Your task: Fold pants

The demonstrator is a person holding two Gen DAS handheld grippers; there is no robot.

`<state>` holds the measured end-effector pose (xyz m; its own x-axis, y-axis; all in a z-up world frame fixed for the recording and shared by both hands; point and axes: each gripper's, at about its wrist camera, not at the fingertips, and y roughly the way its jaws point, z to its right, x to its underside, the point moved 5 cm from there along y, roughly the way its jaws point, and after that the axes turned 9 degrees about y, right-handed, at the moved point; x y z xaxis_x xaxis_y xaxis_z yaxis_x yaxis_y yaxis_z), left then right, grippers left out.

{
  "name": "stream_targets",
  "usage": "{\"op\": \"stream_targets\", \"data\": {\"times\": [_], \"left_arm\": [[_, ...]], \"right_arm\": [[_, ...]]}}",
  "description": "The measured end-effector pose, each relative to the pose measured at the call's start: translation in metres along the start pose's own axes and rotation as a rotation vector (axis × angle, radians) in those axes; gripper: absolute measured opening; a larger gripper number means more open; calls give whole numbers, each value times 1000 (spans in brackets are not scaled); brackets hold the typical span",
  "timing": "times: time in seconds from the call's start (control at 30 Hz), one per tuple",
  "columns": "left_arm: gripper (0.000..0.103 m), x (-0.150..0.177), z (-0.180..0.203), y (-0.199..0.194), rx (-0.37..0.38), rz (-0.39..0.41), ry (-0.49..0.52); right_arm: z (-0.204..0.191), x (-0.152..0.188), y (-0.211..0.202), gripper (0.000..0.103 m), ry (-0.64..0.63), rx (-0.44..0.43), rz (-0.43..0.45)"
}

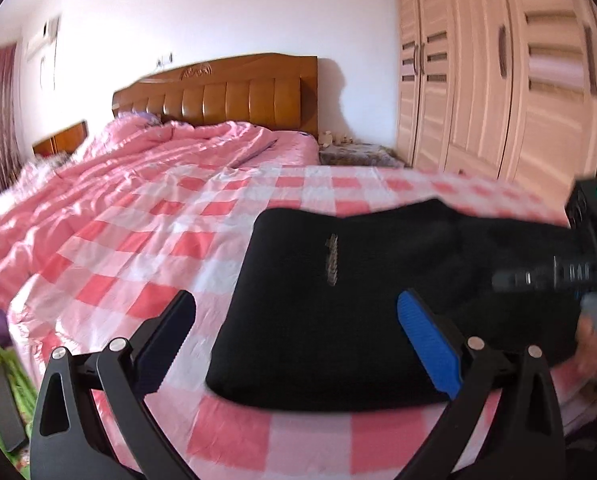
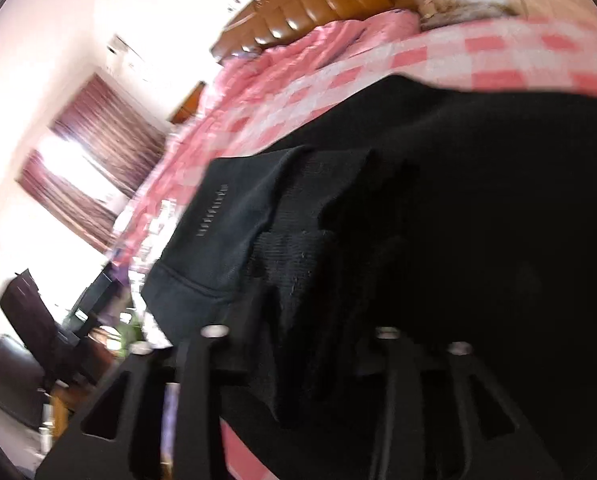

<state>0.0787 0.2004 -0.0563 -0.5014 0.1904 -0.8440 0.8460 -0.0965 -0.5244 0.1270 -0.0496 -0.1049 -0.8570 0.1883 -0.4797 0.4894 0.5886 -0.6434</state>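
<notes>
The black pants (image 1: 338,304) lie folded into a thick rectangle on the pink checked sheet (image 1: 146,240), with a small logo on top. My left gripper (image 1: 294,320) hovers just above their near left corner, open, with one blue-padded finger (image 1: 426,340) over the cloth and the other over the sheet. My right gripper (image 1: 578,276) shows blurred at the pants' right end, with a hand behind it. In the right wrist view the pants (image 2: 234,216) fill the frame. That right gripper (image 2: 310,280) has its jaws apart with ribbed black cloth between them. Its fingertips are lost in the dark fabric.
A crumpled pink quilt (image 1: 146,160) covers the far half of the bed, below a brown headboard (image 1: 226,96). A tall wardrobe (image 1: 498,80) stands on the right, with a nightstand (image 1: 358,156) beside it. A curtained window (image 2: 86,172) and dark furniture (image 2: 26,320) lie to the left.
</notes>
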Motion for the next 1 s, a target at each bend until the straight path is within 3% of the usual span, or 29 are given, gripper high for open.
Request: {"op": "stream_targets", "data": {"times": [0.03,0.13,0.2,0.3,0.43,0.47,0.5,0.53,0.6,0.77,0.83,0.9,1.0], "left_arm": [[101,-7,-3,6,25,-15,-26],[101,-31,-10,34,76,-60,-107],[101,-47,-7,55,117,-83,-125],[101,-69,7,93,215,-120,-127],[101,-68,23,149,239,-222,-41],[101,-60,21,163,209,-270,-26],[101,-50,16,176,180,-314,-37],[100,-40,8,186,208,-347,-89],[101,-43,-1,178,244,-302,-152],[101,-50,-5,132,97,-193,-94],[101,-42,1,118,46,-168,-51],[101,-31,8,116,1,-181,10],[101,-13,12,132,-51,-257,78]], "right_arm": [[-1,-3,-7,75,-7,20,39],[-29,-5,-27,75,-173,87,154],[-52,1,-25,74,-284,100,168],[-87,23,-3,73,-452,77,123],[-68,38,37,72,-444,137,-10],[-61,38,35,72,-432,113,17],[-59,38,32,72,-419,83,19],[-57,35,29,72,-398,64,6],[-58,31,25,71,-375,61,-1],[-60,18,6,71,-331,36,79],[-56,16,10,73,-343,61,72],[-49,21,24,74,-344,90,7],[-46,22,21,74,-332,82,8]]}}
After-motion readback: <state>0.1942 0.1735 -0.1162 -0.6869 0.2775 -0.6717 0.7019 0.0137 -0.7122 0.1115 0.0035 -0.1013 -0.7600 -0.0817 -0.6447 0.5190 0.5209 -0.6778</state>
